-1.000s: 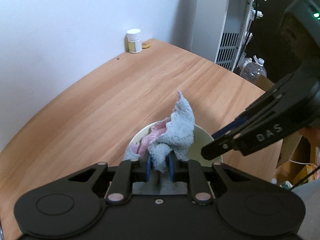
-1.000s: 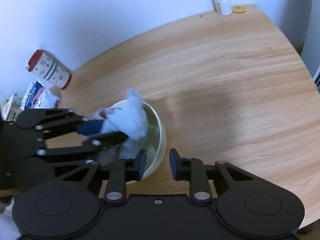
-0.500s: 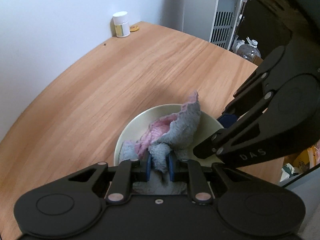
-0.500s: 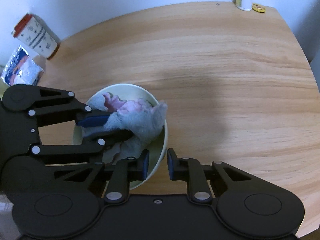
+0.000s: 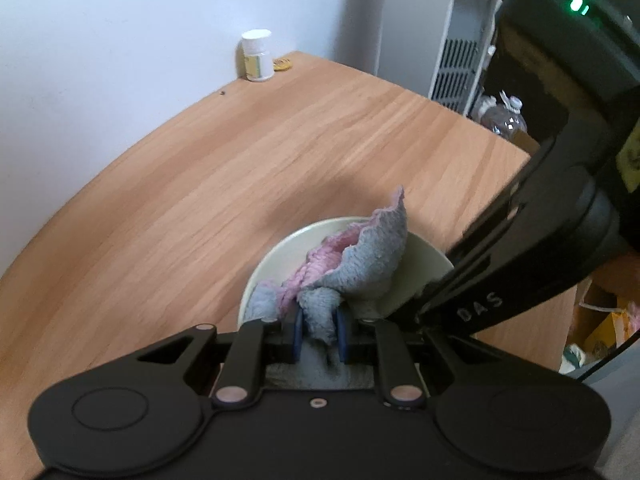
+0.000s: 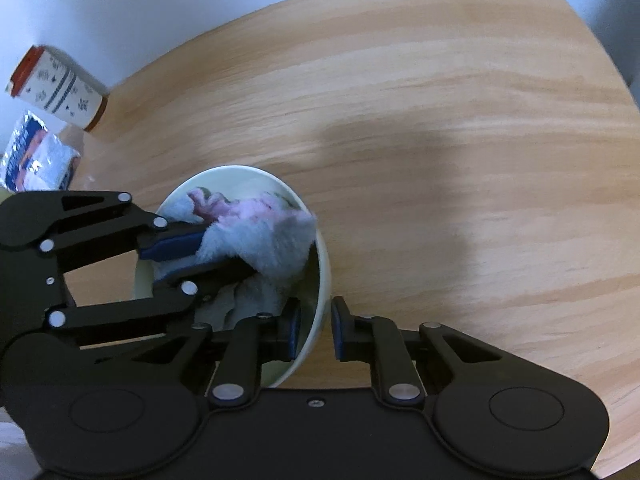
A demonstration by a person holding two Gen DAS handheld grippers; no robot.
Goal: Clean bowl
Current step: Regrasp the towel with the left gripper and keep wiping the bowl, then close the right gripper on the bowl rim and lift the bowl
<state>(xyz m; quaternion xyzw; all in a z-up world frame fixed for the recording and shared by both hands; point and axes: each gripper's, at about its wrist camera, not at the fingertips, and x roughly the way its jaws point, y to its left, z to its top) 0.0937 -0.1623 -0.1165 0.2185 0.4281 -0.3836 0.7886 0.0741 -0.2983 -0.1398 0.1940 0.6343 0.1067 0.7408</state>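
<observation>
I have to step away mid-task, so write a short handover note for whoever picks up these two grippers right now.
Left gripper: shut on the cloth, a grey and pink rag, pressed down inside the bowl.
Right gripper: clamped over the bowl's near rim, one finger inside and one outside, steadying it.
The bowl stands on the wooden table.
Done: both grips set, cloth is in the bowl, so wiping looks underway.
Left: finish wiping the inside, lift the cloth out, release the rim. How clean the bowl is cannot be judged; the cloth covers it.
</observation>
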